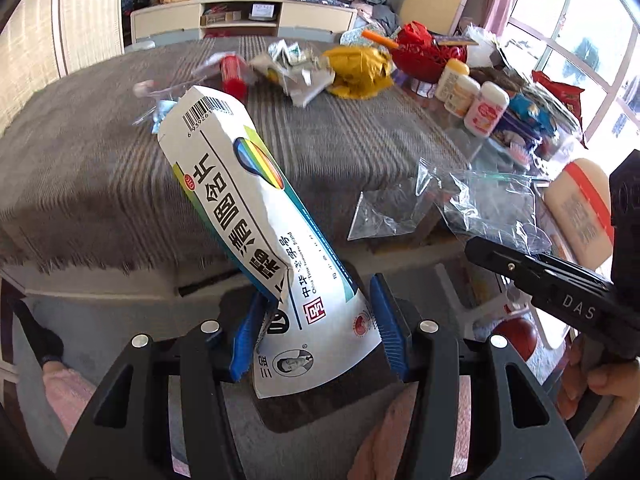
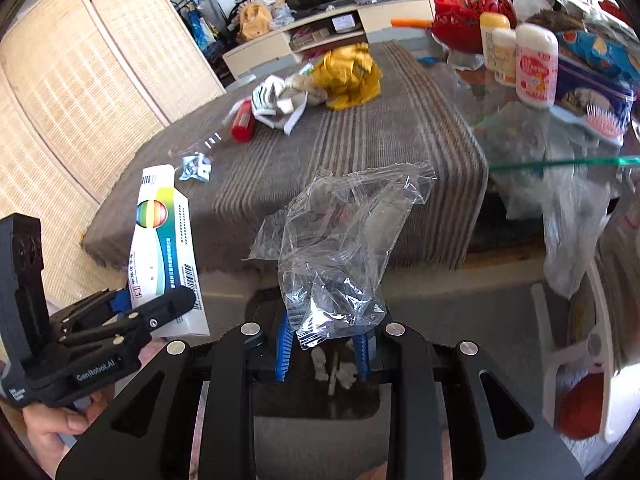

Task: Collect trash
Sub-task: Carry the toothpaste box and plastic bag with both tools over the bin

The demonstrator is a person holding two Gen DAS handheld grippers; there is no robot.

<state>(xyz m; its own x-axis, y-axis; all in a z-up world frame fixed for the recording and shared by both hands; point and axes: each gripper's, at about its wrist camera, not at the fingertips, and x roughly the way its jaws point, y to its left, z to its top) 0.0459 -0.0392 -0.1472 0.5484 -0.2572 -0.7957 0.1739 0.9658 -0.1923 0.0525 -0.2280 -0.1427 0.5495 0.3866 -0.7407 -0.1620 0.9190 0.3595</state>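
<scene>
My left gripper [image 1: 316,320] is shut on a flattened white medicine box [image 1: 256,216] with a rainbow logo, held off the table's near edge; it also shows in the right wrist view [image 2: 164,248]. My right gripper [image 2: 324,348] is shut on a crumpled clear plastic bag [image 2: 340,248], which also shows in the left wrist view [image 1: 452,204]. Below both is a dark bin [image 2: 320,396] with white scraps in it. More trash lies on the striped tablecloth [image 2: 360,140]: a red tube [image 2: 243,122], crumpled paper [image 2: 276,100], a yellow wrapper [image 2: 348,76], a small foil scrap [image 2: 195,166].
Bottles [image 2: 536,64], a red basket [image 2: 460,20], a pink hairbrush [image 2: 604,122] and snack bags crowd the glass table part at right. A folding screen [image 2: 80,92] stands left, a TV cabinet [image 2: 320,28] behind. A white stool [image 2: 580,352] is at lower right.
</scene>
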